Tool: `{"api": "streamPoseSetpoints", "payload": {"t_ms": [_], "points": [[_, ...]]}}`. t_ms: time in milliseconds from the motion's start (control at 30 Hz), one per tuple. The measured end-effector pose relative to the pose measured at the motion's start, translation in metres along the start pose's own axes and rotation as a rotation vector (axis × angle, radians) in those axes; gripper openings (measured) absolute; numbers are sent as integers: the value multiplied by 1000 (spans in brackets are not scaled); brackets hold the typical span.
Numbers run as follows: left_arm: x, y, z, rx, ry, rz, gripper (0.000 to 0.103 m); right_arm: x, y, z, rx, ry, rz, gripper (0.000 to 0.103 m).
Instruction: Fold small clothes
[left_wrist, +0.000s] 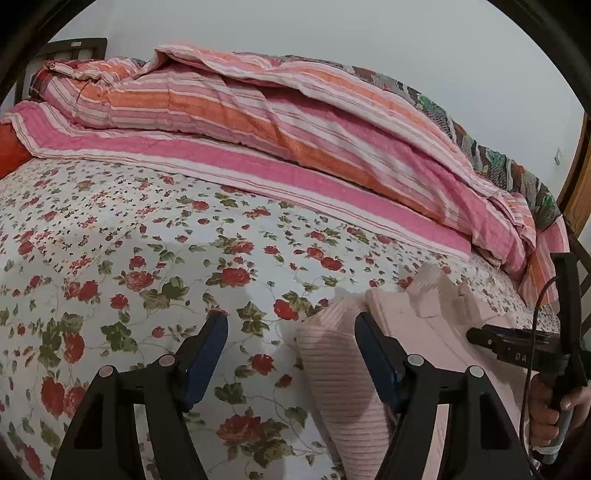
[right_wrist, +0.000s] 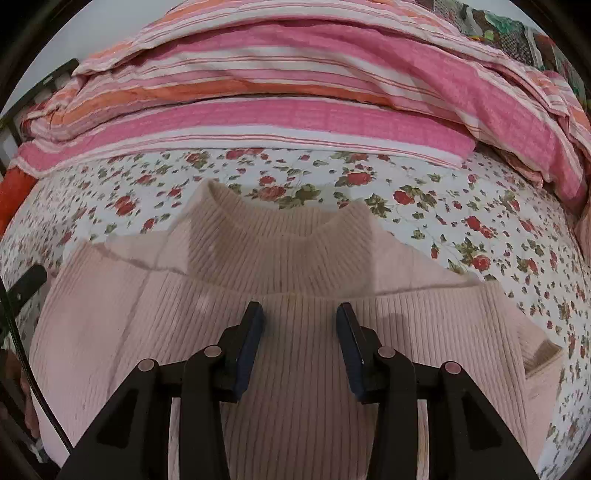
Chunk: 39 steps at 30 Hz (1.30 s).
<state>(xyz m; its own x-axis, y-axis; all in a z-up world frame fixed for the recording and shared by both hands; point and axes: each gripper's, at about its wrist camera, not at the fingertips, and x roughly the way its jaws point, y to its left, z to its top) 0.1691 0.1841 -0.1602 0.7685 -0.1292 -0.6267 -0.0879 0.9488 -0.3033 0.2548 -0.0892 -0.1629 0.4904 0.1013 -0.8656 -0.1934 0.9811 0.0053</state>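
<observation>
Two blue-padded fingers (left_wrist: 207, 354) of the left claw (left_wrist: 291, 347) fill the bottom of the left wrist view, spread wide, pads pressing on nothing. One fold of the pink ribbed sweater (left_wrist: 340, 373) runs up between them, close against the finger at 3 o'clock; whether it touches that pad I cannot tell.

Right claw (right_wrist: 300, 332), in its own view: two fingers likewise, parted and released, hanging over the sweater (right_wrist: 295, 266) with bare knit showing in the gap. Nothing gripped.

Sweaters: one. It lies flat on the bed (right_wrist: 480, 221), high neck toward 12 o'clock, one cuffed sleeve end visible at 3 o'clock. In the left wrist view it sits at 4 o'clock, collar edges standing up a little.

Bed cover: one, white with red roses and green leaves.

Striped quilts (left_wrist: 258, 122): one heap, pink, orange and white, bunched along the far side of the bed from 10 to 2 o'clock, well apart from the sweater. One darker patterned cloth (left_wrist: 491, 155) peeks out behind it at 2 o'clock.

Hands in view: one (left_wrist: 546, 410), at 4 o'clock in the left wrist view, wrapped around the handle of the right claw, one black cable looping beside it.

Headboard (left_wrist: 74, 48): one dark corner at 10 o'clock.
</observation>
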Motion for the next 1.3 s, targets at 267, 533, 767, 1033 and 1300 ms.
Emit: {"api": "streamPoseSetpoints", "payload": {"t_ms": [267, 533, 767, 1033, 1300], "points": [[-6, 6, -1, -40, -9, -32, 69, -24, -1, -22, 6, 18, 29, 41], [-19, 7, -2, -39, -2, -123, 69, -59, 8, -58, -31, -9, 20, 41], [-36, -2, -11, 26, -20, -188, 69, -82, 20, -101, -78, -60, -26, 41], [-43, -13, -24, 73, 24, -276, 71, -95, 32, -153, -124, -79, -48, 41], [-49, -15, -47, 60, 133, -278, 71, -114, 19, -185, -84, -96, 87, 41]]}}
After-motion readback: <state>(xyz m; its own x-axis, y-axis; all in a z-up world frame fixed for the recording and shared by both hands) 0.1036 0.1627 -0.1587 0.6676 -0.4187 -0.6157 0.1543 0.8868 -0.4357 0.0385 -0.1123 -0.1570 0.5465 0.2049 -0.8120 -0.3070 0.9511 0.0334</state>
